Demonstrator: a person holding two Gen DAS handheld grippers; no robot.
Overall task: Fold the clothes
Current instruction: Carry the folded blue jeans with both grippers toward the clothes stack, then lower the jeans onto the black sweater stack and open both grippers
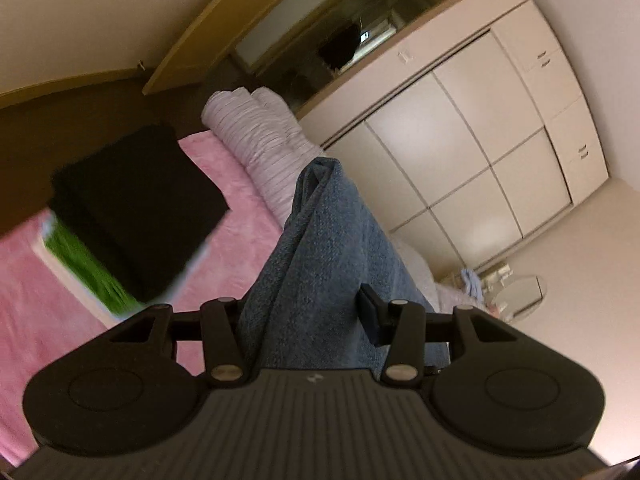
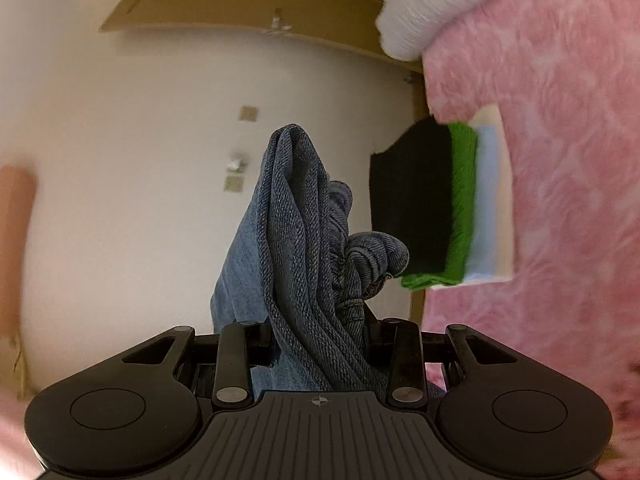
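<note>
I am gripping the jeans (image 1: 320,248) with both left (image 1: 308,320) and right (image 2: 320,344) fingers closed, denim bunched lengthwise, running forward.

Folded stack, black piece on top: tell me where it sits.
The folded stack lies on the pink blanket, left of the held jeans in the left wrist view, below the striped bedding roll.

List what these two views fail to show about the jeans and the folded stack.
- Jeans: full shape and lower part, left wrist view, hidden behind the left tool.
- Right tool fingertips: buried in denim.
- Folded stack: left wrist view, motion-blurred; layers under the black piece unclear.
</note>
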